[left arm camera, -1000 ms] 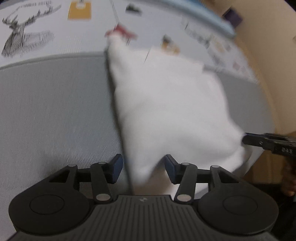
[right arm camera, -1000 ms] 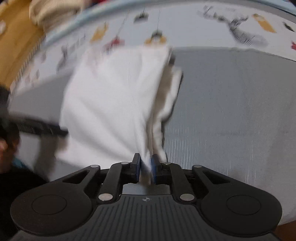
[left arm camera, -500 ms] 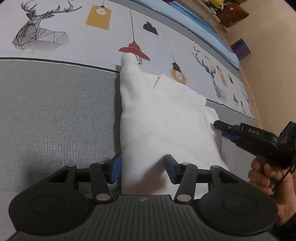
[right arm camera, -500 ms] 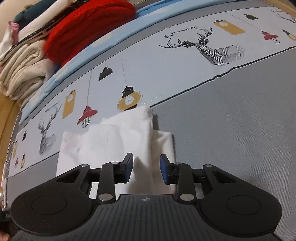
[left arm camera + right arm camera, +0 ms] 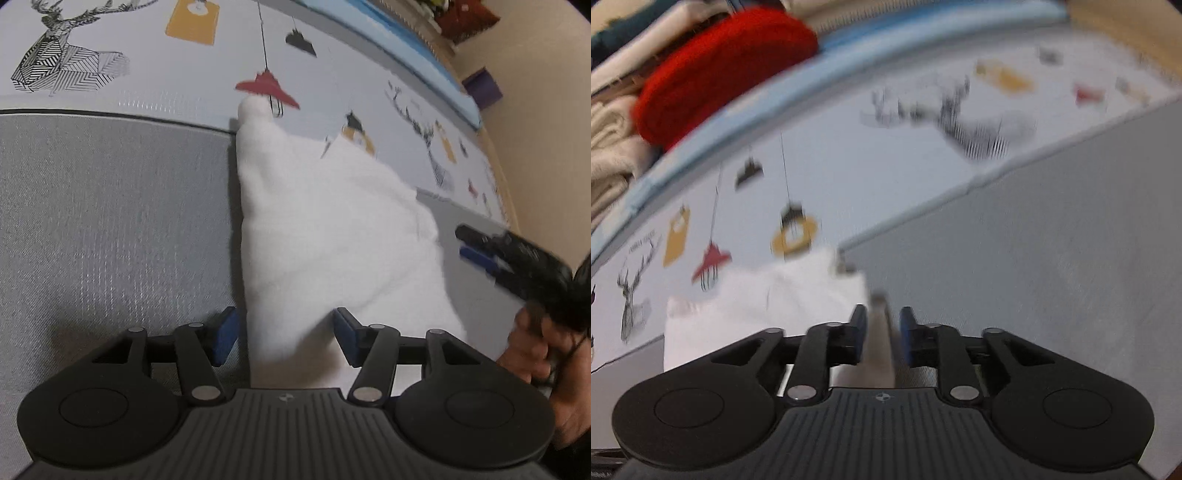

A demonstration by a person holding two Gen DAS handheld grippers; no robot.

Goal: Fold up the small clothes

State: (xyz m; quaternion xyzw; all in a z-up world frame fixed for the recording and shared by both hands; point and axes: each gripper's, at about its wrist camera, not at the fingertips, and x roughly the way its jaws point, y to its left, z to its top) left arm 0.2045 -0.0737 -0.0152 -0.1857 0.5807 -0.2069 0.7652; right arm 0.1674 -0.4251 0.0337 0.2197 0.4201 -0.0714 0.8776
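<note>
A small white garment (image 5: 325,229) lies folded on the grey part of the bedspread; its far tip reaches the printed band. My left gripper (image 5: 284,334) is open, its blue pads on either side of the garment's near corner. My right gripper (image 5: 476,247) shows at the right of the left wrist view, held in a hand just off the garment's right edge. In the right wrist view the garment (image 5: 768,306) lies left and ahead, and my right gripper (image 5: 882,325) stands narrowly open at its right edge. That view is blurred.
The bedspread (image 5: 110,221) is grey near me, with a pale band of deer and lamp prints (image 5: 70,70) beyond. A red knit item (image 5: 720,70) and stacked pale clothes (image 5: 609,147) lie at the far left in the right wrist view. A beige wall (image 5: 535,110) stands on the right.
My right gripper opened and let go of the garment, then drew back off its right edge. The garment went from lifted to lying flat. My left gripper stayed open at the near corner.
</note>
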